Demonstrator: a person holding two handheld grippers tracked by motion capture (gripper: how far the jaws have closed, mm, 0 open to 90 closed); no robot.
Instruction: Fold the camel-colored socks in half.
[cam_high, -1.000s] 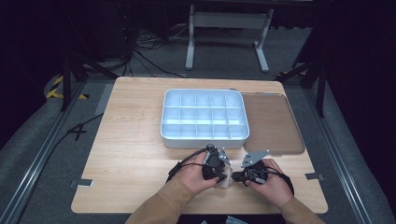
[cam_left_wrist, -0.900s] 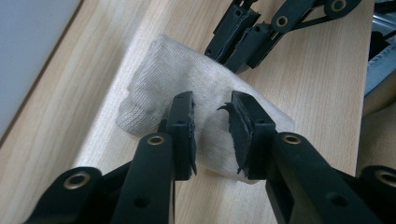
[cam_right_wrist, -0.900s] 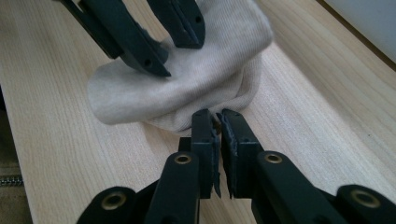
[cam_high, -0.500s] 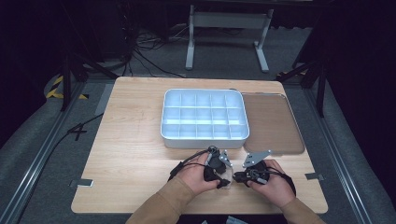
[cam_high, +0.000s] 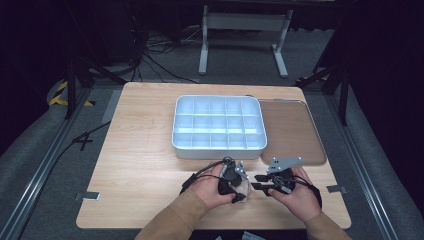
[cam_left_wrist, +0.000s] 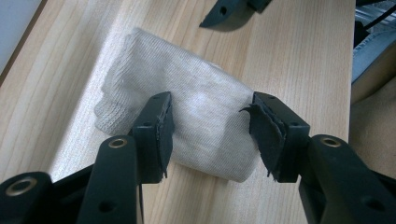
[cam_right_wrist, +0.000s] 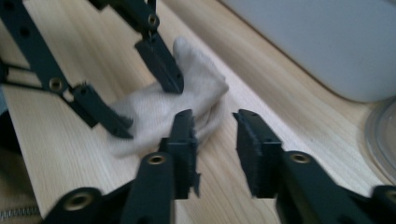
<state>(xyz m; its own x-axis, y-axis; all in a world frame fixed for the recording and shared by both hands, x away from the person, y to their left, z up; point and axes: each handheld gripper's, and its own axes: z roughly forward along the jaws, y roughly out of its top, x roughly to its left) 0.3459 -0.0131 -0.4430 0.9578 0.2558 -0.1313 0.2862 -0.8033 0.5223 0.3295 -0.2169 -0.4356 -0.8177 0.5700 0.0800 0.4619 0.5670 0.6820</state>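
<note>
A small folded beige knit cloth (cam_left_wrist: 201, 112) lies on the wooden table (cam_high: 145, 150) near its front edge. My left gripper (cam_left_wrist: 210, 135) stands open and its jaws have just been opening. The cloth lies loose between the two jaws. In the high view the left gripper (cam_high: 240, 182) sits over the cloth (cam_high: 244, 189). My right gripper (cam_right_wrist: 215, 140) is open too, its jaws have just been opening, and only bare wood lies between them. The cloth (cam_right_wrist: 154, 107) is just to the left of its left jaw. In the high view the right gripper (cam_high: 257, 182) points left at the cloth.
A white compartment box (cam_high: 218, 148) stands just behind the hands, its wall (cam_right_wrist: 317, 42) close to my right gripper. A flat brown tray (cam_high: 290, 130) lies to its right. The table's front edge is right below the hands. Bare wood stretches to the left.
Both grippers' jaws have spread apart. The right gripper has let go of the cloth and drawn slightly to the right. The cloth now rests on the table.
</note>
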